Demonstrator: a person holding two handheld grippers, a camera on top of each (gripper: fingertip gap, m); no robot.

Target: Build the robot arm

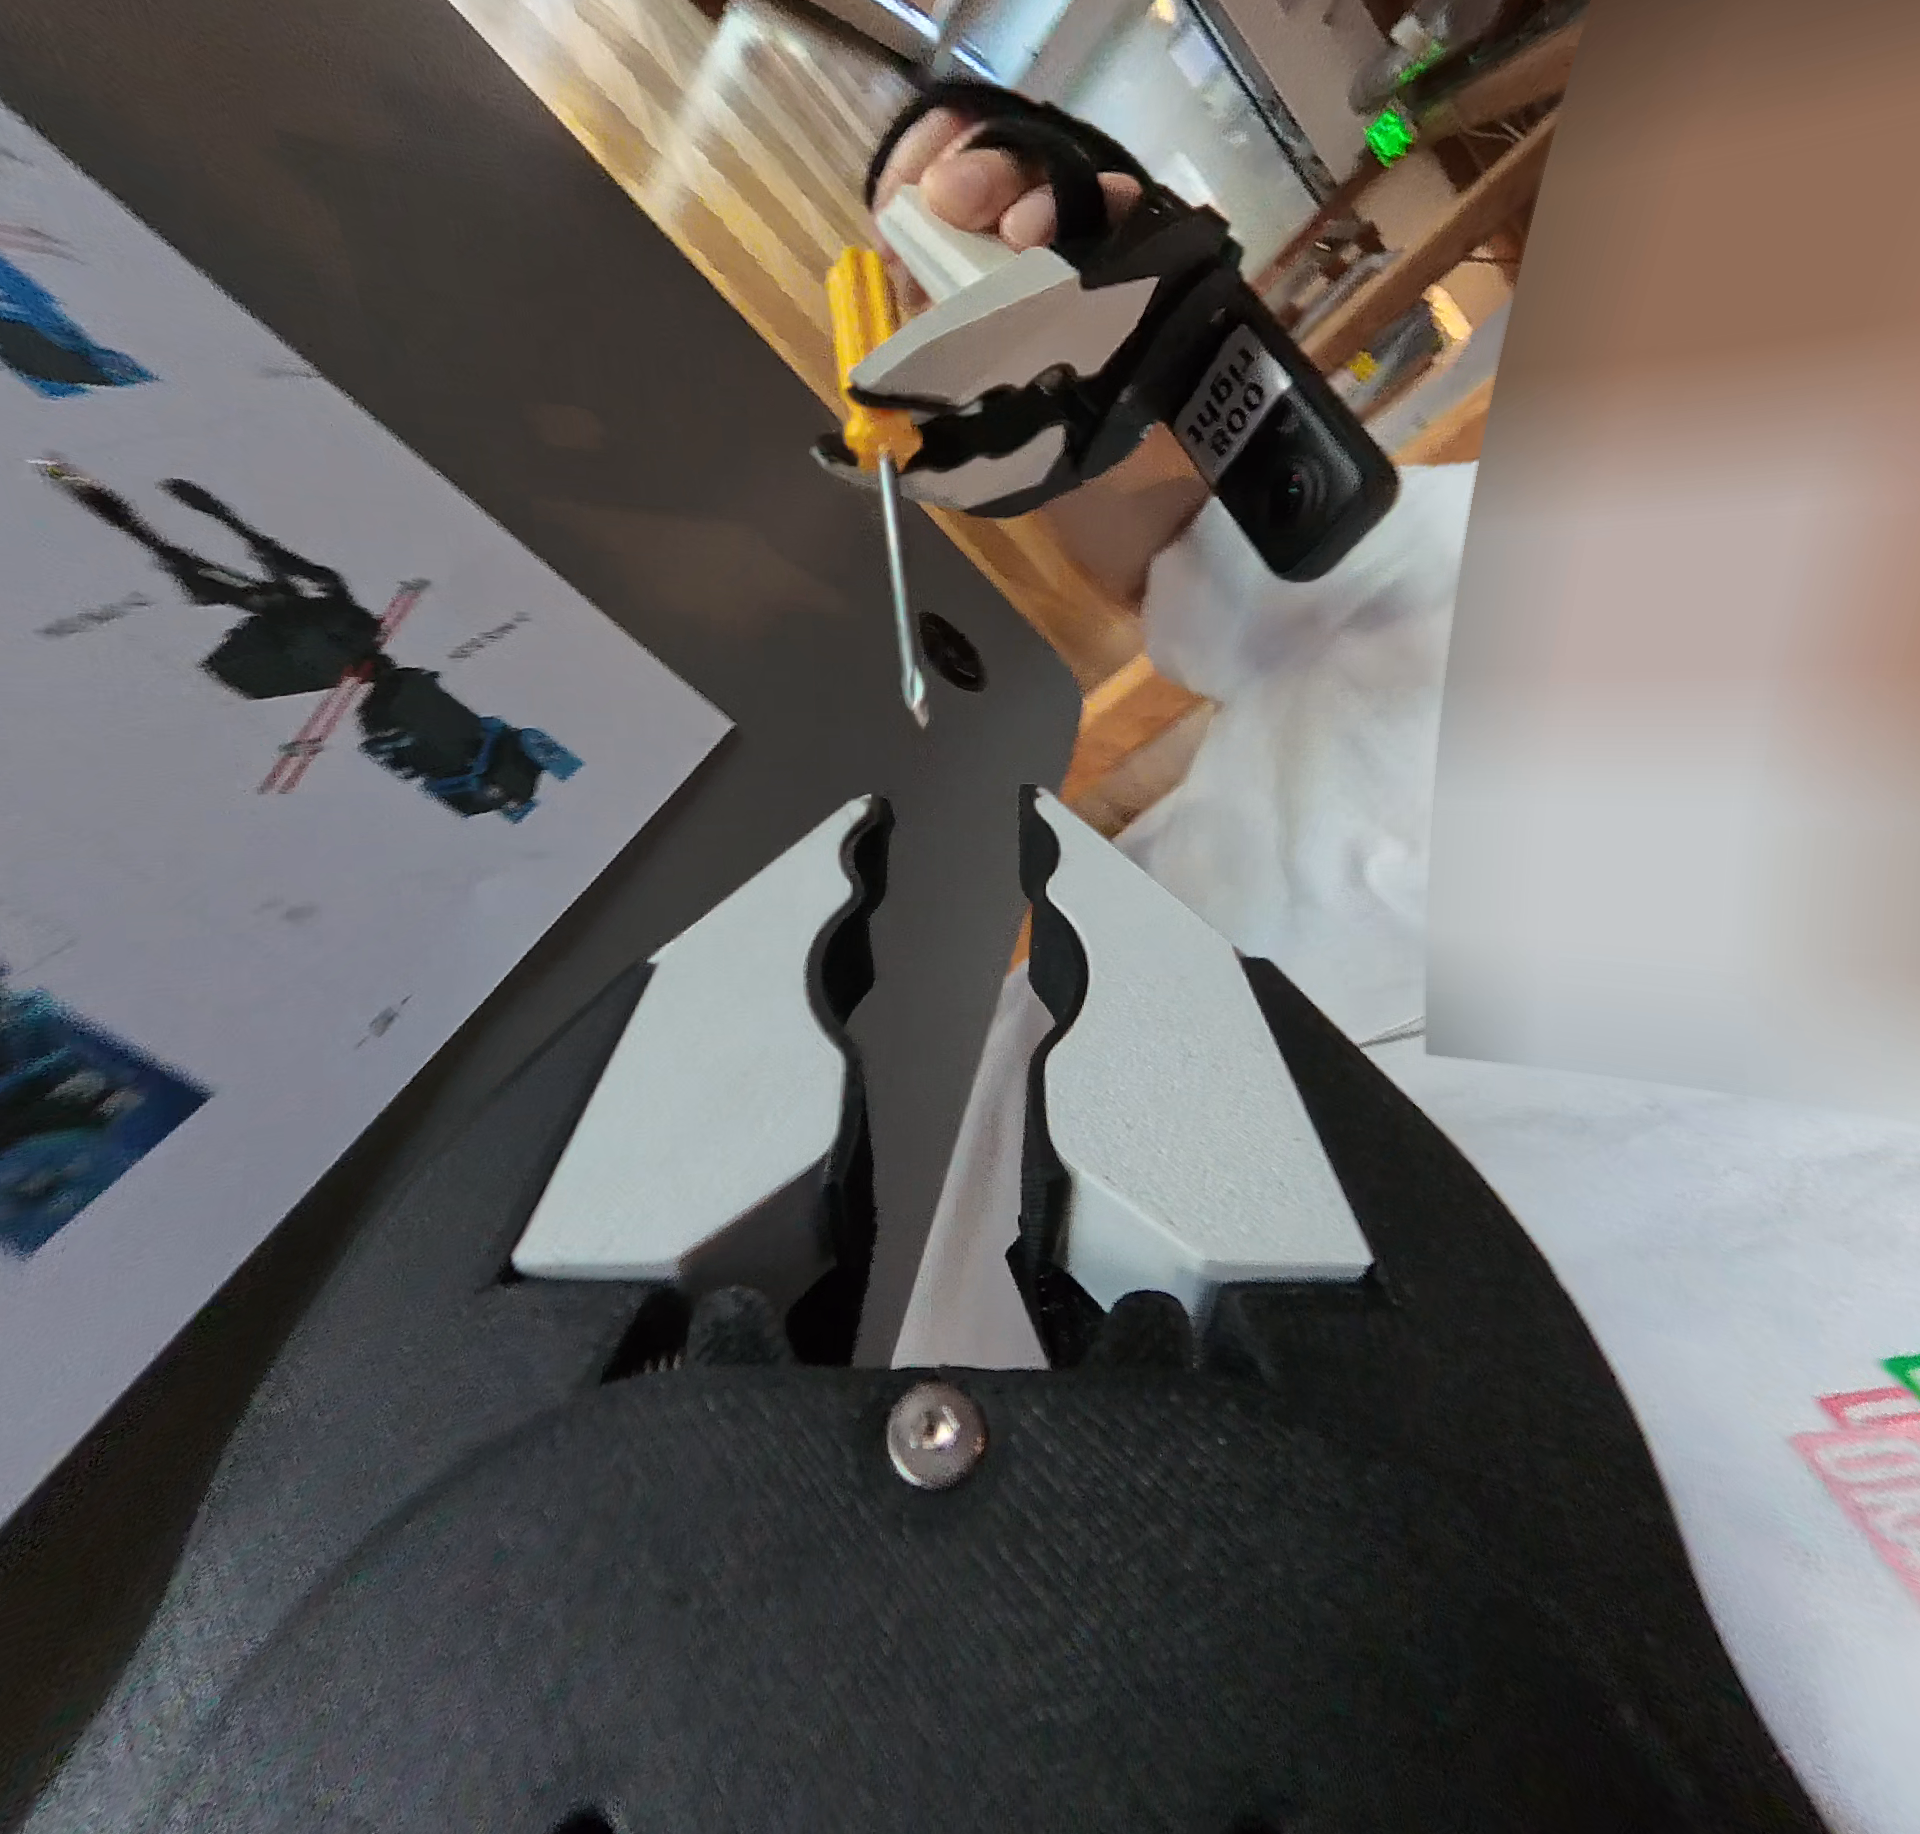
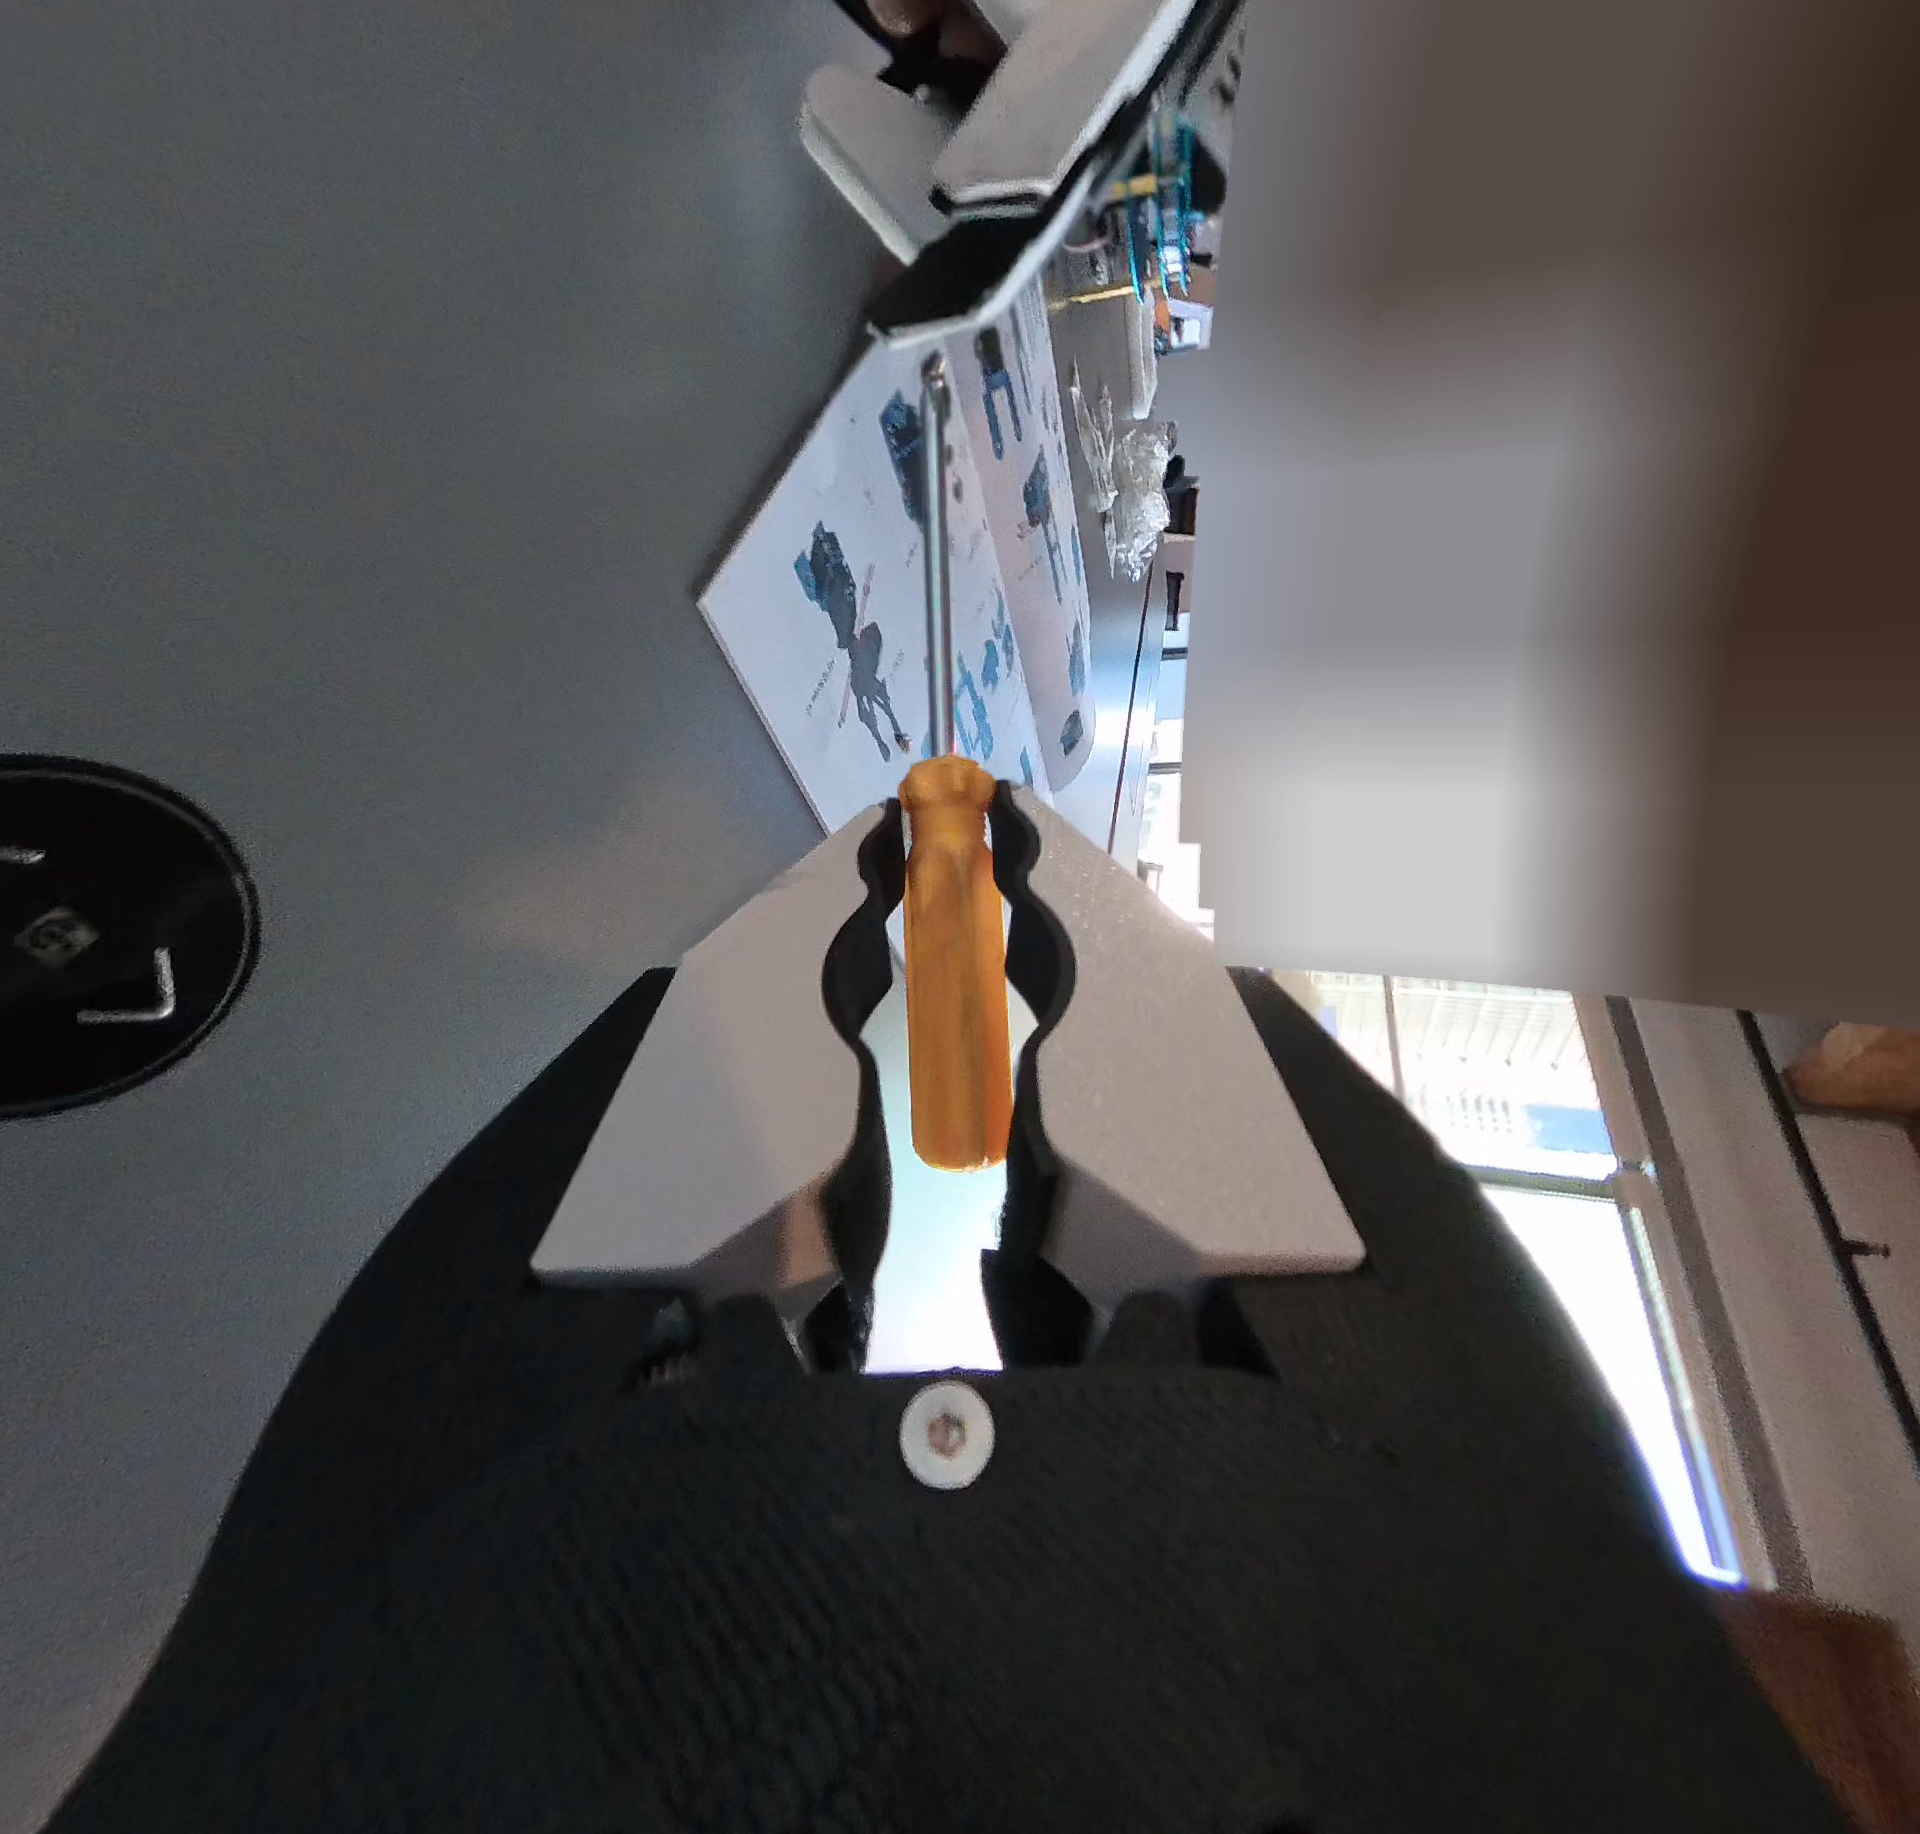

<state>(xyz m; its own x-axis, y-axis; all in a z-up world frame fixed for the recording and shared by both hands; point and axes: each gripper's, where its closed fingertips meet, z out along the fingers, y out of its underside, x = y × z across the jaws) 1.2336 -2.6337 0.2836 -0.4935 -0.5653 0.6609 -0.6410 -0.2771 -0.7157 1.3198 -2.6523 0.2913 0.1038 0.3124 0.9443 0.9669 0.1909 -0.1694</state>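
Note:
My right gripper (image 2: 951,808) is shut on the orange handle of a screwdriver (image 2: 956,974), whose metal shaft points forward away from it. In the left wrist view this gripper (image 1: 847,423) hangs above the dark table (image 1: 520,278) with the screwdriver (image 1: 862,319) pointing down. Its tip is close to a small black round part (image 1: 951,652) near the table's corner. My left gripper (image 1: 954,808) is slightly open with nothing between its fingers, just short of that tip. It also shows in the right wrist view (image 2: 894,293), at the far end of the shaft.
A white printed sheet with pictures (image 1: 260,693) lies on the table to the left and also shows in the right wrist view (image 2: 862,579). A black round dish with a bent hex key (image 2: 104,937) sits on the table. A person in white clothing (image 1: 1299,745) is to the right. About 10 centimetres separates my left fingertips from my right.

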